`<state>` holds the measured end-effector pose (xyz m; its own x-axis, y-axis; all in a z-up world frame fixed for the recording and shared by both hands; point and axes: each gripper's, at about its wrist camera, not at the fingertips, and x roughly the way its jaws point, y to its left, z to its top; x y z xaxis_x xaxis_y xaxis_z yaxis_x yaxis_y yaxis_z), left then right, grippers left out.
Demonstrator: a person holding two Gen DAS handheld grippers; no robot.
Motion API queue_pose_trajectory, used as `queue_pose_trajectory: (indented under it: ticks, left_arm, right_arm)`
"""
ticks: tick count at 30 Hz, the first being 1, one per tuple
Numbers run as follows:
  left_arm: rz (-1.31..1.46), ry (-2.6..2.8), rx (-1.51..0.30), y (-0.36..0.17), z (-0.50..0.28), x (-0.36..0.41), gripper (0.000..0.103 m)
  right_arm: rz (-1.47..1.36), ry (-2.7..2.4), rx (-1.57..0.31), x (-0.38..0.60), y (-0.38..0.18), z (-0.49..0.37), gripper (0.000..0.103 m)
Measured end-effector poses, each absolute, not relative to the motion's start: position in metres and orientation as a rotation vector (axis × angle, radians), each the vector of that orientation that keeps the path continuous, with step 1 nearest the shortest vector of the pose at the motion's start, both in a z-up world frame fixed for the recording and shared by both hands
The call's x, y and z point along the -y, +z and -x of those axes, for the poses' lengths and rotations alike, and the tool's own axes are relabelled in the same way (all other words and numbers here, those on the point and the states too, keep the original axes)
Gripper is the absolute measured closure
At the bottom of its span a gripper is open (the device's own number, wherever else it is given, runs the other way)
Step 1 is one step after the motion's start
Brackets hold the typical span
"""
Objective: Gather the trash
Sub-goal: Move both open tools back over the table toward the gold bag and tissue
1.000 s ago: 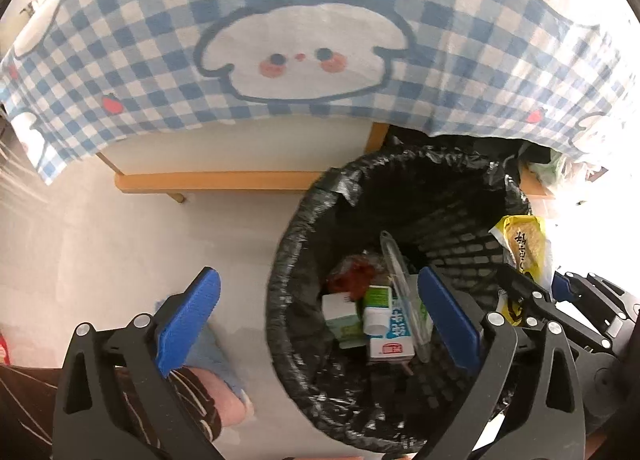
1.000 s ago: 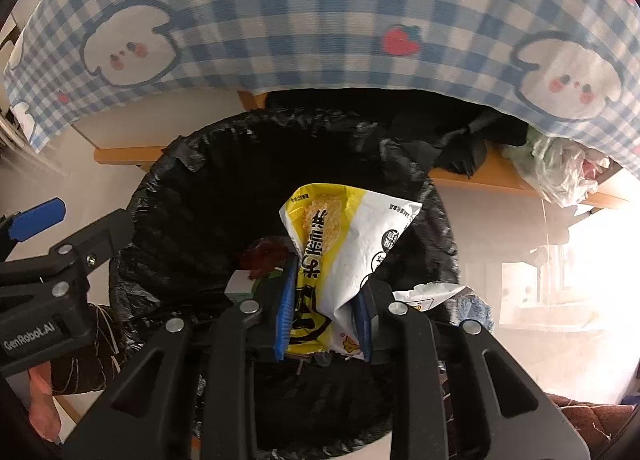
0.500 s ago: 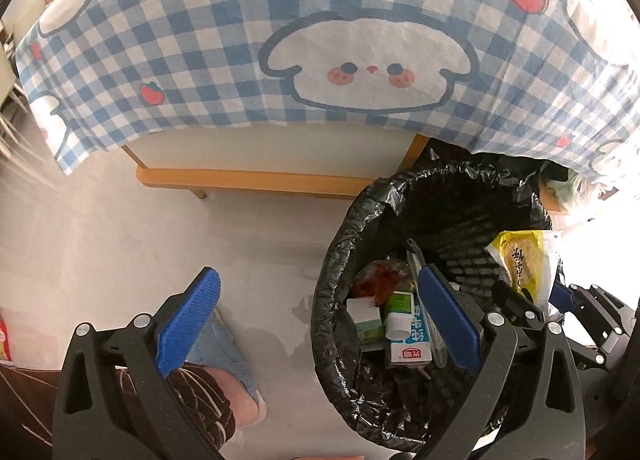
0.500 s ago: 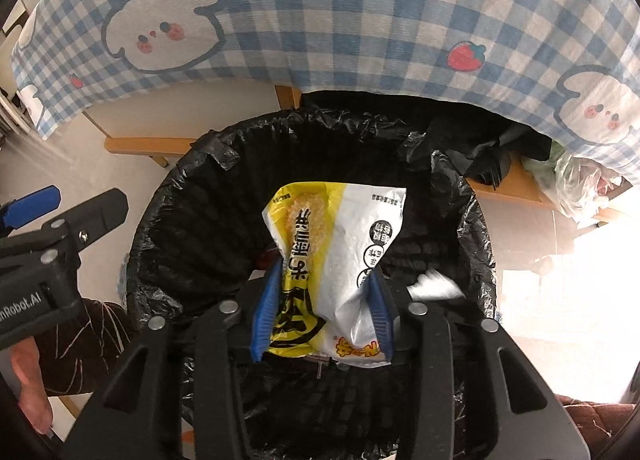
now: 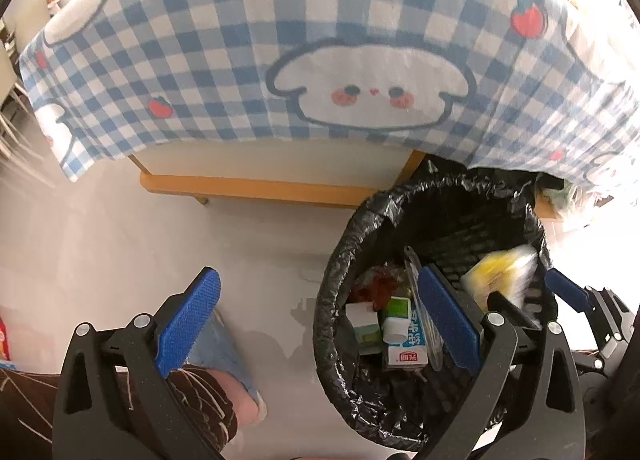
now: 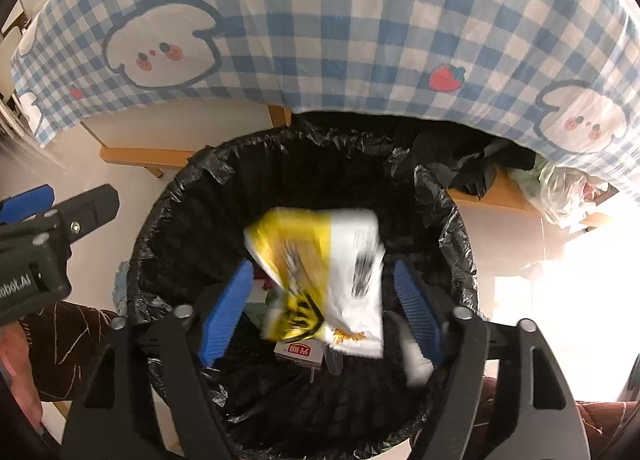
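A yellow-and-white snack wrapper (image 6: 328, 276) blurs in mid-fall above the black-lined trash bin (image 6: 168, 220). My right gripper (image 6: 324, 300) hangs over the bin; its jaws are opening and the blue pads stand clear of the wrapper on both sides. In the left wrist view the wrapper (image 5: 500, 276) shows blurred at the bin (image 5: 360, 220) rim's right side. My left gripper (image 5: 320, 320) is open and empty, its left pad over the floor, its right pad over the bin. Milk cartons (image 5: 404, 340) and red scraps lie inside.
A blue-checked tablecloth (image 5: 320, 60) hangs from the table behind the bin, above a wooden rail (image 5: 248, 186). A person's slippered foot (image 5: 224, 356) and striped trouser leg stand left of the bin. A clear plastic bag (image 6: 568, 196) lies under the table at right.
The right gripper's jaws spread apart and let go of the snack wrapper, which now drops toward the bin. The left wrist view has shifted, putting the bin further right.
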<state>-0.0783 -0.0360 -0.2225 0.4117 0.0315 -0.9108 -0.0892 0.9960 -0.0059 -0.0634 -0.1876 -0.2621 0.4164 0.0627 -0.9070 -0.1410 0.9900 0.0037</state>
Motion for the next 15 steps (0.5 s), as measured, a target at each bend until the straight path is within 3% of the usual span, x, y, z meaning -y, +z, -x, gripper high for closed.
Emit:
queue_pose_trajectory:
  ticks: [3,9,15]
  left_arm:
    - [0.057,0.082,-1.137,-0.216,0.077,0.034,0.006]
    - [0.057,0.065,-1.121,-0.199,0.075,0.032,0.006]
    - [0.055,0.051,-1.104,-0.17,0.07,0.028,0.006]
  right_arm:
    - [0.087,0.135,-1.113,0.185,-0.254,0.063,0.018]
    - [0.069,0.104,-1.079,0.191,-0.226,0.062,0.017]
    - [0.024,0.068,-0.958,0.211,-0.16,0.06,0.015]
